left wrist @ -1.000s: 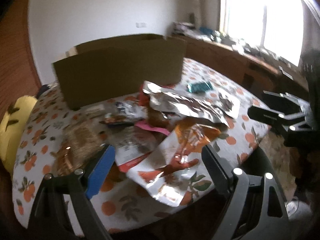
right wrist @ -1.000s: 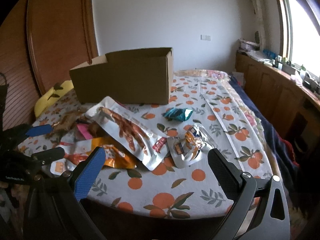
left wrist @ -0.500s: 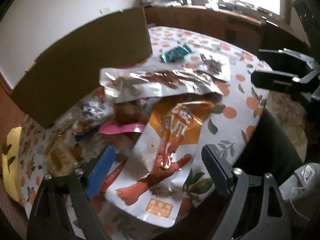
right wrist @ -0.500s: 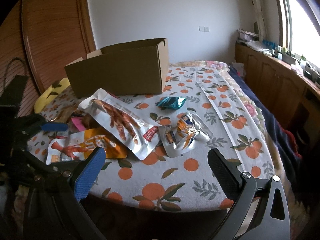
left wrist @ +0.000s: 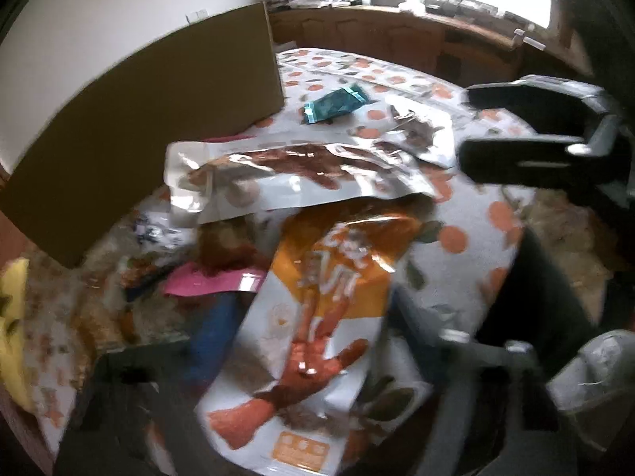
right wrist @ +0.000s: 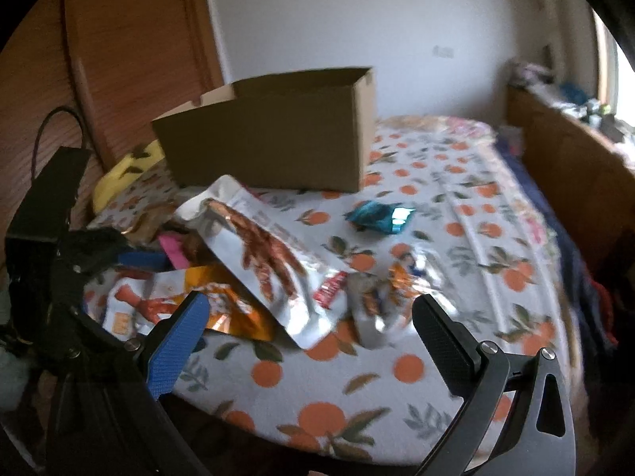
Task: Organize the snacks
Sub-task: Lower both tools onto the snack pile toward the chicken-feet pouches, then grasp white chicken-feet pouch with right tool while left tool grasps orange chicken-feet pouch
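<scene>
The orange-and-white snack pouch [left wrist: 317, 329] is seen lying flat on the bed [left wrist: 468, 214], long axis running from 6 to 12 o'clock between the closing, not yet gripping fingers of the left gripper [left wrist: 305, 337], while the right gripper [right wrist: 309, 341] is held wide open and empty.

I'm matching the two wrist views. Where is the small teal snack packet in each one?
Left wrist view: teal packet upper centre, right of the cardboard box.
Right wrist view: teal packet right of centre, in front of the box's right corner.
Shared landmark: the cardboard box.
</scene>
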Demonstrator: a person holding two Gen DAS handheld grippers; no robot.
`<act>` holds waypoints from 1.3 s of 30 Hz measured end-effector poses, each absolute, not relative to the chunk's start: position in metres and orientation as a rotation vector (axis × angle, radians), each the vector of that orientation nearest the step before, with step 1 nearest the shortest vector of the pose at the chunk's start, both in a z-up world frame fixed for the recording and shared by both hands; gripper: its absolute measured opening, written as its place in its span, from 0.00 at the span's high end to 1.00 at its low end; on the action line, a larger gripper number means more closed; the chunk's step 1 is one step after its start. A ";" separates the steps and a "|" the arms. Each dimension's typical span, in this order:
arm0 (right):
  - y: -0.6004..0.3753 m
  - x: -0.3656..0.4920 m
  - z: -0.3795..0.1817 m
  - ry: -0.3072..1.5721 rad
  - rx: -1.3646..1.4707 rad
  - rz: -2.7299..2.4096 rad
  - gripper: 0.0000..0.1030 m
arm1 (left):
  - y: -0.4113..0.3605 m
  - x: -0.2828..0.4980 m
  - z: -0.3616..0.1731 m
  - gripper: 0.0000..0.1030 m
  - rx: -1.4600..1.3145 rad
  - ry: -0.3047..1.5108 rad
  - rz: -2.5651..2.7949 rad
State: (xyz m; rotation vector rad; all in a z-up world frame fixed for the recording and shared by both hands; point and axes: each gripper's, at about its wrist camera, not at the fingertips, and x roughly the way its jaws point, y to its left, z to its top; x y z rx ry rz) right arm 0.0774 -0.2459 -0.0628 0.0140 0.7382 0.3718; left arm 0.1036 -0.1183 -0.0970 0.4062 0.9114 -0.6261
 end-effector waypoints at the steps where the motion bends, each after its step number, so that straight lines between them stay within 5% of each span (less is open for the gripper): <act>1: -0.244 0.084 -0.064 0.752 0.014 0.411 0.00 | -0.118 0.105 -0.098 0.37 0.389 0.924 -0.629; 26: -0.178 0.196 -0.101 1.013 -0.135 0.782 0.06 | -0.067 0.118 -0.088 0.48 0.193 0.935 -0.731; 33: -0.158 0.195 -0.099 1.022 -0.256 0.757 0.31 | -0.085 0.119 -0.093 0.40 0.268 0.939 -0.699; 39: -0.160 0.190 -0.095 1.003 -0.240 0.720 0.38 | -0.088 0.118 -0.091 0.45 0.277 0.943 -0.698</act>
